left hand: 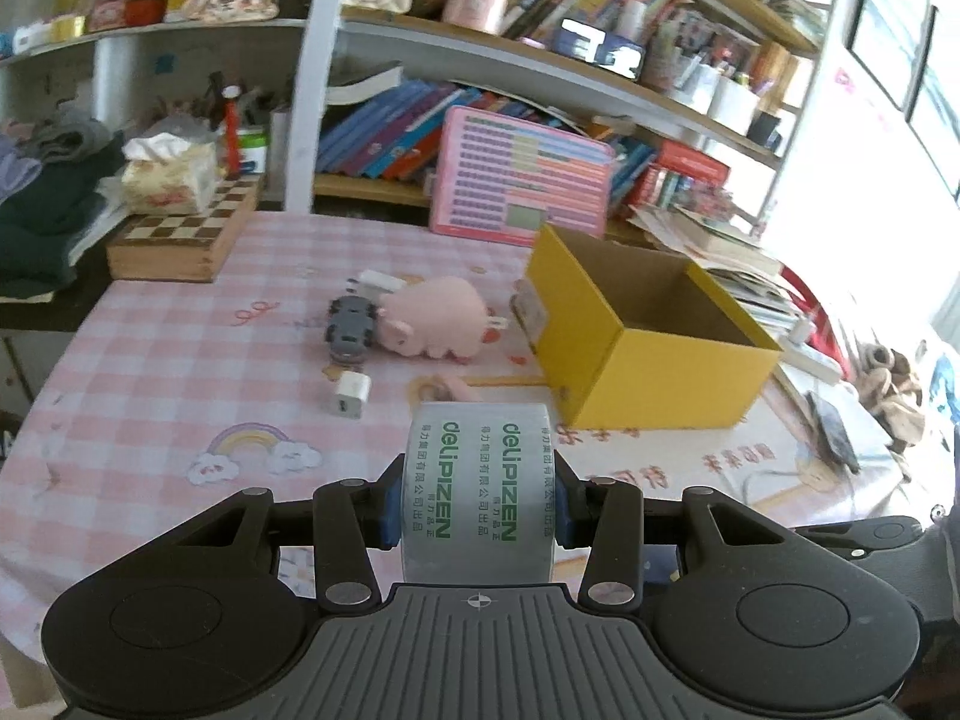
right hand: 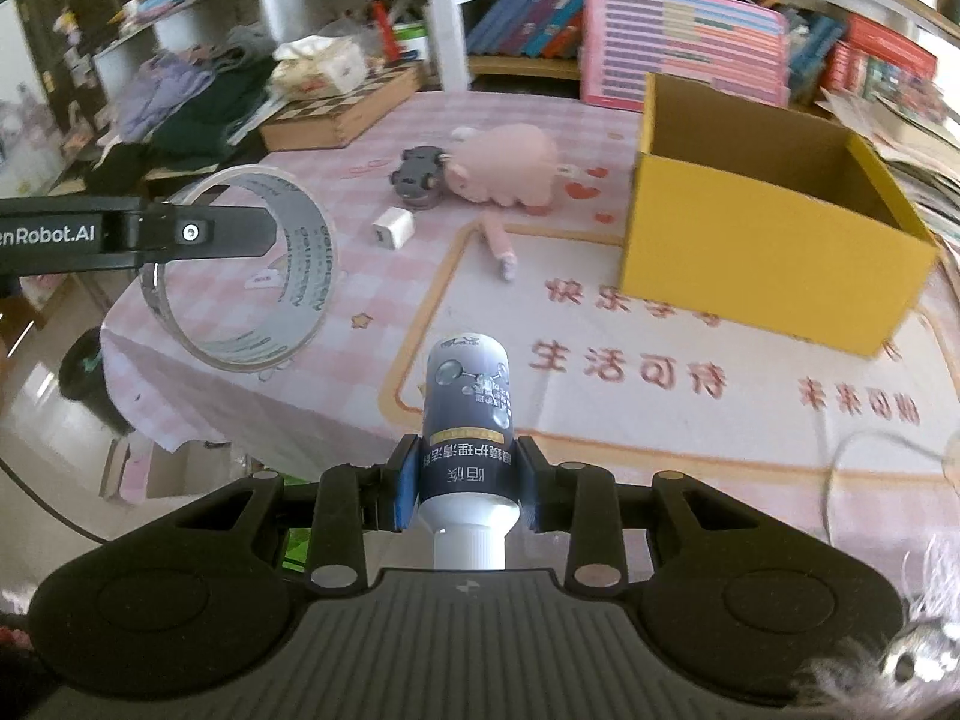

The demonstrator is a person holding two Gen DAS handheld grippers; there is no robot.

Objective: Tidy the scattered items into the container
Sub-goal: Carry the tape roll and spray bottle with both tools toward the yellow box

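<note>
Between left claw pads, tape roll

The pink pig toy is hiding part of the grey toy car beside it. Beyond the yellow box, book spines are blurring past reading, and window glare is washing out the shelf end.

- One roll of clear tape
- One small dark-labelled bottle
- One yellow cardboard box
- One pink plush pig
- One grey toy car
- One white charger plug
- One pink pen-like stick
- One chessboard box
- One tissue pack
</note>
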